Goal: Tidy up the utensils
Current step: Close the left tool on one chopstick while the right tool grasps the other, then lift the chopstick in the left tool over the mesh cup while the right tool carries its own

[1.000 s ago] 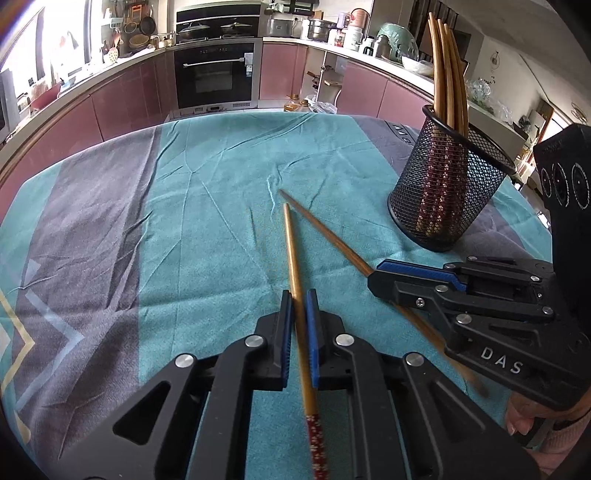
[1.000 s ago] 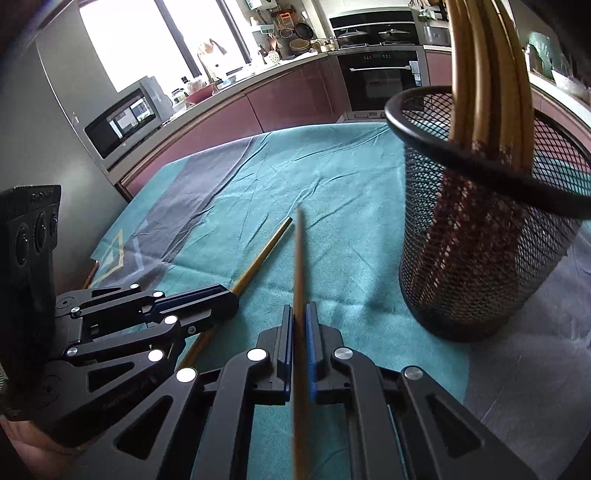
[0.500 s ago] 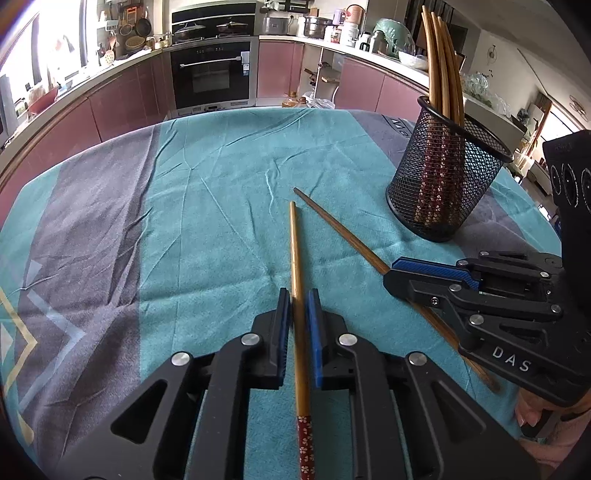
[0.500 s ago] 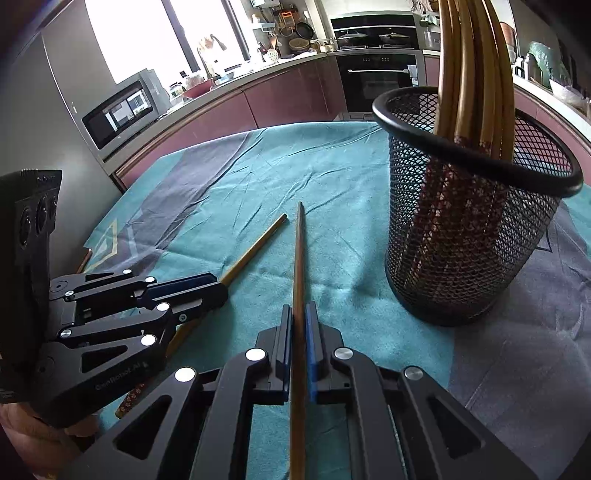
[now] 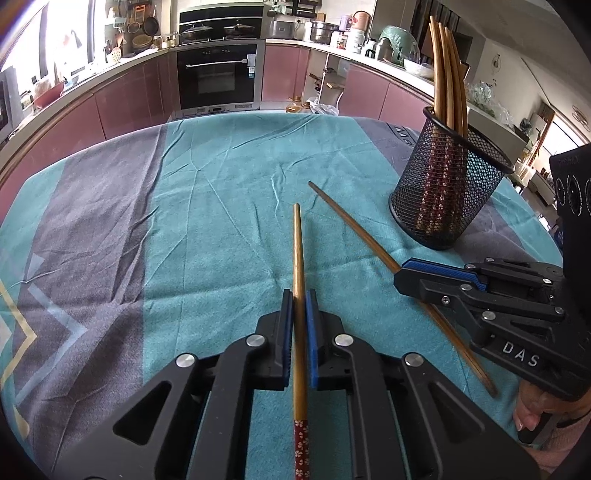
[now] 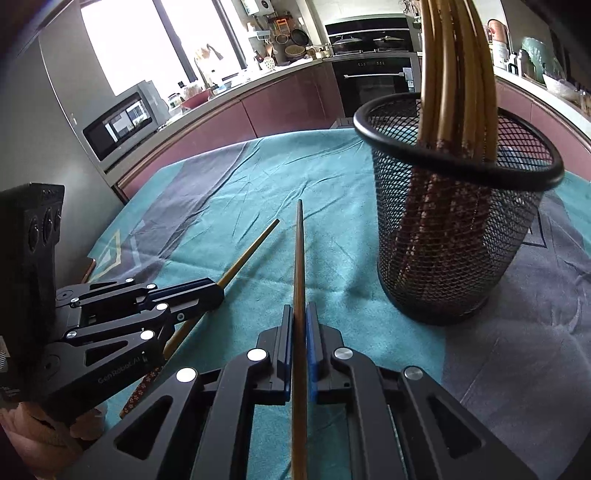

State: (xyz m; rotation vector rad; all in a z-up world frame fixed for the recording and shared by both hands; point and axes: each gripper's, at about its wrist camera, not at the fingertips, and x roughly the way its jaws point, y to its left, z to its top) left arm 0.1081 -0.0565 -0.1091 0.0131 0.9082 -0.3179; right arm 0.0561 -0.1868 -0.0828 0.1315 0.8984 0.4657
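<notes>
Both grippers have lowered, each clamping one chopstick beside the mesh holder [image 5: 447,192].

**A lived-in home kitchen, no doubt about it**

We're looking across a curved run of pink-fronted cabinets [image 5: 122,107], and there in the middle sits a built-in black oven [image 5: 218,75] with lidded pans [image 5: 195,30] on the hob above. Hanging pans and utensils [image 5: 142,26] crowd the wall by a bright window [image 6: 147,40]. Over on the right-wrist view, a microwave [image 6: 122,122] is set beside a tall grey fridge [image 6: 44,122]. Pots, jars and a kettle [image 5: 347,31] line the counter. Up front, a worktop wears a teal-and-grey tablecloth [image 5: 207,206], creased, domestic, well used.
</notes>
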